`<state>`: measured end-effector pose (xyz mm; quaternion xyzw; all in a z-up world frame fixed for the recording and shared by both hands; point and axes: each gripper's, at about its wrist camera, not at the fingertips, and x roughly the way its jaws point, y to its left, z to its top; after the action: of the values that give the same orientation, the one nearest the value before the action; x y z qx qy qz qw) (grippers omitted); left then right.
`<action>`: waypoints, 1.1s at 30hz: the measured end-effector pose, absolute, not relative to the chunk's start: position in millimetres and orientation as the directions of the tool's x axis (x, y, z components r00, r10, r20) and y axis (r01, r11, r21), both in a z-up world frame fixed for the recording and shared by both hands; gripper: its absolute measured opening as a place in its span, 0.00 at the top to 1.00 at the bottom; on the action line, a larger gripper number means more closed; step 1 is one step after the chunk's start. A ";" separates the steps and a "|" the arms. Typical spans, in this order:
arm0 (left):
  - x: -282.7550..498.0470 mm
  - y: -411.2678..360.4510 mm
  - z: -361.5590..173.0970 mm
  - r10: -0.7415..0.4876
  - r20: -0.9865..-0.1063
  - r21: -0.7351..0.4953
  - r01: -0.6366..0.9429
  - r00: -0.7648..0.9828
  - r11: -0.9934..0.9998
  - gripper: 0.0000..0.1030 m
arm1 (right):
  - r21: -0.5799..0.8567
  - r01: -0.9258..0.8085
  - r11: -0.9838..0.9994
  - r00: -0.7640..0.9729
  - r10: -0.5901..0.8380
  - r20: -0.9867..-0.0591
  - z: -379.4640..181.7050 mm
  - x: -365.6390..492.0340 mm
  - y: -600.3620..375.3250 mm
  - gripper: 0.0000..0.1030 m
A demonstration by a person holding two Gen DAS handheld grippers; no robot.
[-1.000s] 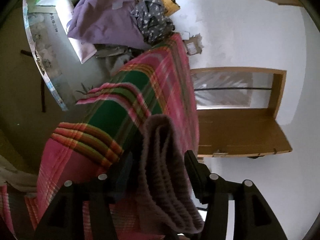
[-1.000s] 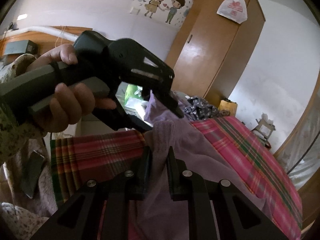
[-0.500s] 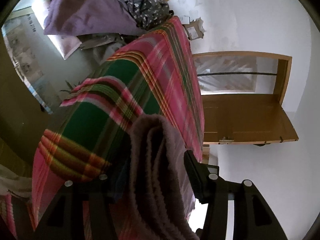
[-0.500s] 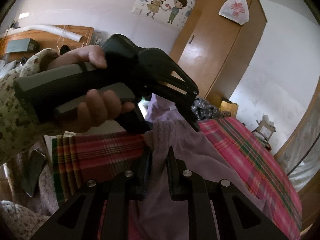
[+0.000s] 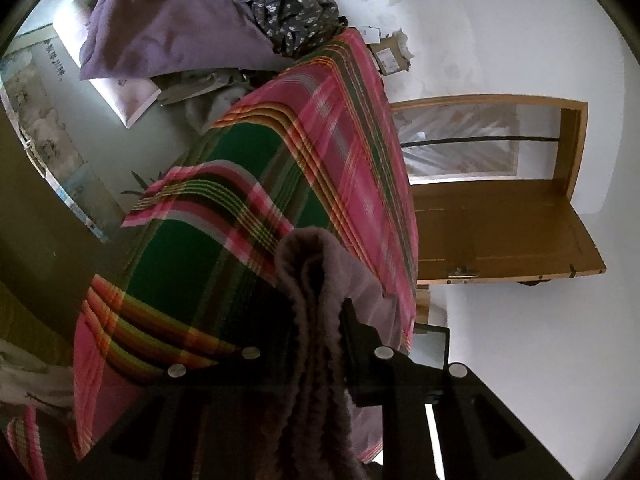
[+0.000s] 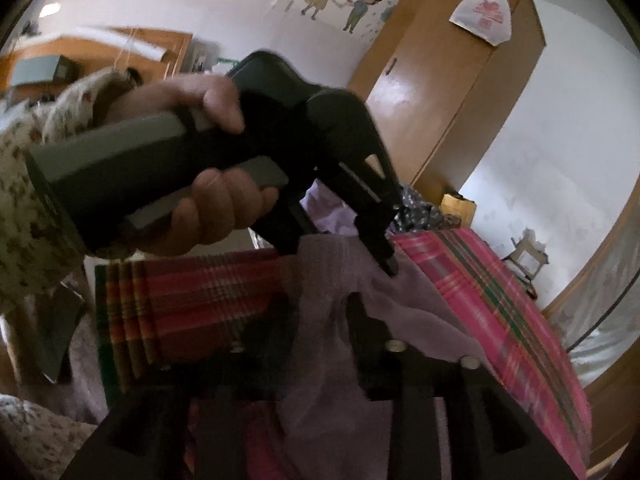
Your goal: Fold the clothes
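A mauve knitted garment [image 5: 316, 320] hangs over the plaid-covered bed [image 5: 248, 216]. The left tongs [image 5: 316, 308] are closing on its bunched fold. The right tongs [image 6: 320, 312] are opening, cloth loose between them.

The towel [image 5: 316, 320] drapes over the blanket [image 5: 248, 208], with the clothes pile [image 5: 224, 20] behind it

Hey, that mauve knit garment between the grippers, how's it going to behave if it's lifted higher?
The mauve knit garment looks floppy: it hangs in soft bunched folds between the left gripper as its jaws close. Probably light, since it drapes over the plaid bedspread without denting it. Its fuzzy ribbing suggests decent grip, not slipperiness.
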<state>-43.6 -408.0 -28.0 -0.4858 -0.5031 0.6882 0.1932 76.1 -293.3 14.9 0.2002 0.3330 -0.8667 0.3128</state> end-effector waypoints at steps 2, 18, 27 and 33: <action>-43.3 -408.2 -28.4 0.758 -0.472 -0.881 0.228 -0.450 -0.414 0.79 | -0.463 0.673 -0.577 -0.725 -0.392 -0.566 11.4 74.3 -298.6 0.63; -45.3 -409.7 -25.6 0.768 -0.478 -0.878 0.215 -0.426 -0.427 0.79 | -0.525 0.651 -0.548 -0.739 -0.297 -0.605 -5.7 63.8 -328.0 0.54; -55.0 -408.6 -27.4 0.766 -0.501 -0.865 0.234 -0.402 -0.443 0.77 | -0.460 0.644 -0.611 -0.737 -0.335 -0.587 5.2 59.2 -312.3 0.80; -61.8 -402.9 -27.4 0.767 -0.505 -0.863 0.244 -0.395 -0.442 0.70 | -0.404 0.650 -0.643 -0.727 -0.372 -0.578 9.6 55.9 -305.2 0.82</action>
<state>-61.8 -402.9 -27.4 -0.5146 -0.4914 0.6754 0.1936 55.9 -305.2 9.6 0.2278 0.3058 -0.8774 0.2913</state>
